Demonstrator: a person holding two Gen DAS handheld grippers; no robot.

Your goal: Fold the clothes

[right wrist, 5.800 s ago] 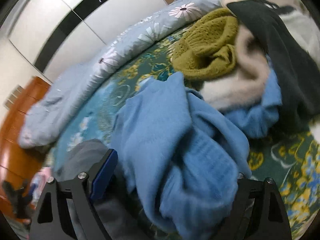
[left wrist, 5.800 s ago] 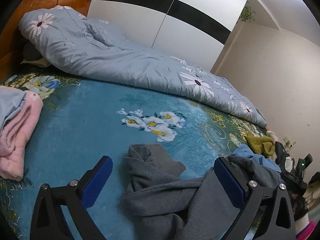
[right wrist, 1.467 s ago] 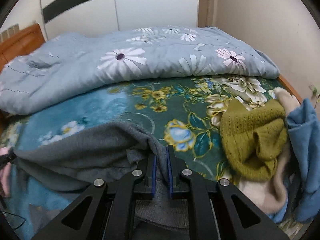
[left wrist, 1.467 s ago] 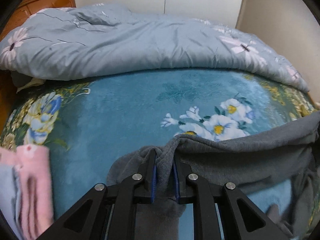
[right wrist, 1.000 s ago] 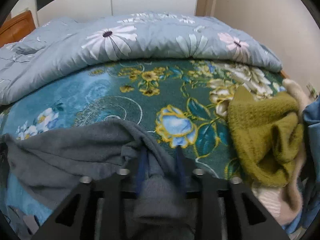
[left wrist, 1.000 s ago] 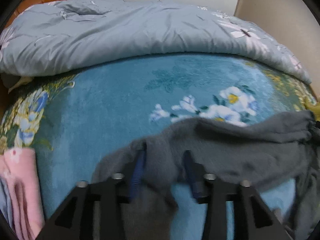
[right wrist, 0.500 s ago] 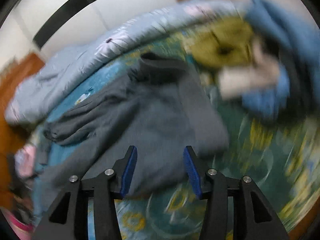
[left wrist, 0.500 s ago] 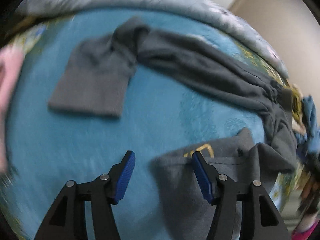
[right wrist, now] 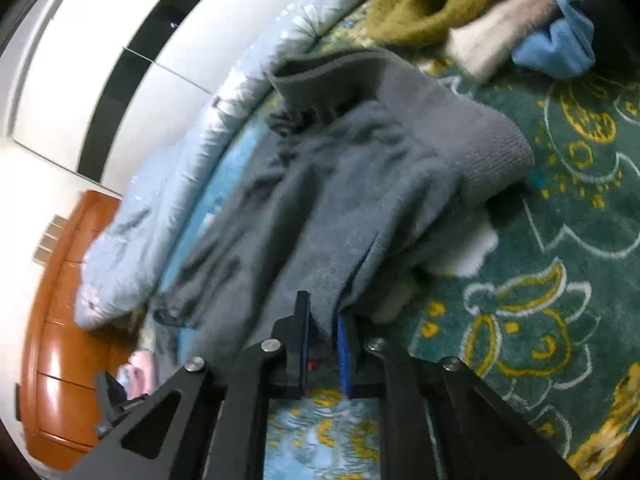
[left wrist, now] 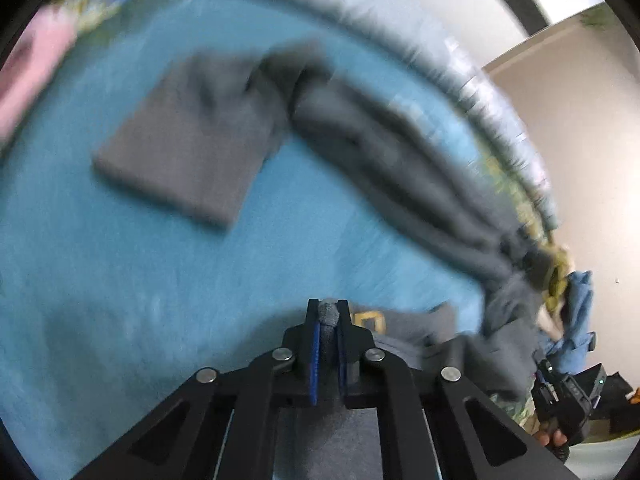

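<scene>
Left wrist view: a fold of the grey sweatshirt (left wrist: 400, 168) is pinched between the closed fingers of the left gripper (left wrist: 328, 314); the blurred garment is spread over the blue bedspread (left wrist: 120, 280), one sleeve laid flat.

Right wrist view: the sweatshirt's hem (right wrist: 320, 216) is clamped by the right gripper (right wrist: 323, 312), its ribbed cuff shown, beside a green sweater (right wrist: 424, 4).

1. bed (right wrist: 568, 264), floral blue-green blanket cover.
2. grey sweater (right wrist: 352, 184), spread across the middle.
3. pale blue floral duvet (right wrist: 168, 208), bunched along the far edge.
4. clothes pile (right wrist: 472, 12): olive, cream, blue.
5. pink garment (left wrist: 32, 68), at one end.
</scene>
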